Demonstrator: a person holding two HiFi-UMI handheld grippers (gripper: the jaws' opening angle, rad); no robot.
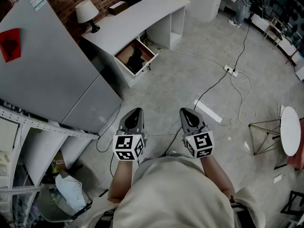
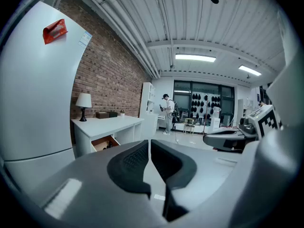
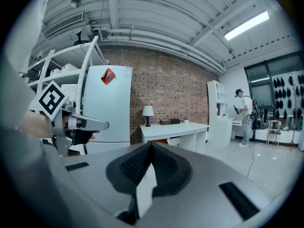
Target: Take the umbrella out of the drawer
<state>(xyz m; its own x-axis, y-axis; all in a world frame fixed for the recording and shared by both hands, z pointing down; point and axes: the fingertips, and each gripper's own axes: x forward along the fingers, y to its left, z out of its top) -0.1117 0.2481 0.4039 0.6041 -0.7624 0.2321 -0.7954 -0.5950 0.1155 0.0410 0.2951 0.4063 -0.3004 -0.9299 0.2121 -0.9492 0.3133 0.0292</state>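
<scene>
- Your left gripper has its fingers closed, with only a thin slit between the dark ribbed pads. Nothing is between them and they touch nothing.
- Your right gripper is closed just as fully, with its pads meeting at the tips. It is also empty and in the air.
- The two grippers are side by side in front of your body, apart from each other, and both point slightly below level towards the desk.
- In the head view the open drawer is at twelve o'clock from your left gripper, well away across bare floor. It is pulled out from under the white desk.
- A dark shape lies on the drawer's wooden bottom. It is probably the umbrella, though it is too small to make out clearly. Neither gripper is near it.
- A table lamp stands at the desk's left end.
- The grey fridge is at ten o'clock from your left gripper.
- A power strip lies on the floor between one and two o'clock from your right gripper.
- A person stands far off in the background.
</scene>
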